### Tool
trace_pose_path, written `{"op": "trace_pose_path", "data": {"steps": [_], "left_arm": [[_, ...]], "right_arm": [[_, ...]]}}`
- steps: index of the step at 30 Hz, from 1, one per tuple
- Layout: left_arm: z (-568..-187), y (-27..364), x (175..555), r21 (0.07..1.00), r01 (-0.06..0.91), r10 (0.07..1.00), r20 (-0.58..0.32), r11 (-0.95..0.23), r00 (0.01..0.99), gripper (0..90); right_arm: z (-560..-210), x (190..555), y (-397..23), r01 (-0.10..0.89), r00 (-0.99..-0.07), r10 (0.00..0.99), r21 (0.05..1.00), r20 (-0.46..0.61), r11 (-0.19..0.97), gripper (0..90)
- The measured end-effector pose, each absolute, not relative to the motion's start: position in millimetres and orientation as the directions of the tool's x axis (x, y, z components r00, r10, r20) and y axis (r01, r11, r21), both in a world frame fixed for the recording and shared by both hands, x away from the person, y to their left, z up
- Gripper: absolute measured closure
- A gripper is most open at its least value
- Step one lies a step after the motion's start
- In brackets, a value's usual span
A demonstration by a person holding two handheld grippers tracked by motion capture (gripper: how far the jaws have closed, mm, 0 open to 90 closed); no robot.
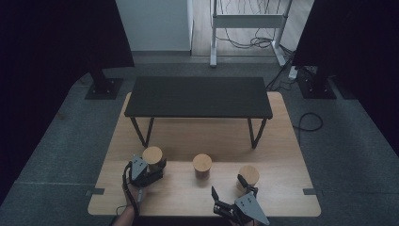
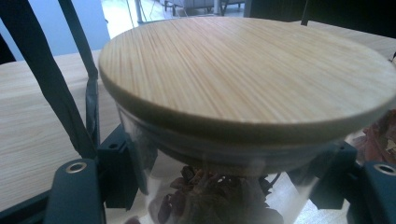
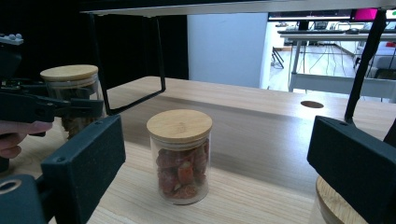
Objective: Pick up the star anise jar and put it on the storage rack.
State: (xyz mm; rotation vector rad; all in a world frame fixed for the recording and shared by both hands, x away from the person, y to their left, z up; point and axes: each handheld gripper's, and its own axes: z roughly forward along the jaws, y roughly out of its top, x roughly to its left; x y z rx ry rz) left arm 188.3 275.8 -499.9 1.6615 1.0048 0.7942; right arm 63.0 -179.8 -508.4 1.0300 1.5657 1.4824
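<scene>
Three bamboo-lidded glass jars (image 1: 153,159); left gripper (image 1: 147,170) clamped on one; right gripper (image 1: 230,190) jaws apart.

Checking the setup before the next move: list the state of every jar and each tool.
Left jar: lidded, upright, clamped.
Middle jar: lidded, upright, free, holds red pieces.
Right jar: lidded, upright, not gripped.
Left tool: shut on left jar.
Right tool: open, holding nothing.

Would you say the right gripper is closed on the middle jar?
No, the right gripper stands open, and the middle jar sits apart beyond its jaws.
</scene>
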Motion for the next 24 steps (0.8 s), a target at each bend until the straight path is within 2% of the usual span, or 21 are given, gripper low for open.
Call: {"op": "trace_pose_path", "data": {"steps": [24], "left_arm": [[-502.4, 273.6, 186.6, 0.959, 0.247, 0.905, 0.019, -0.137, 0.425, 26.5]], "right_arm": [[-509.3, 62.8, -177.8, 0.062, -0.413, 0.911, 0.998, 0.003, 0.025, 3.4]]}}
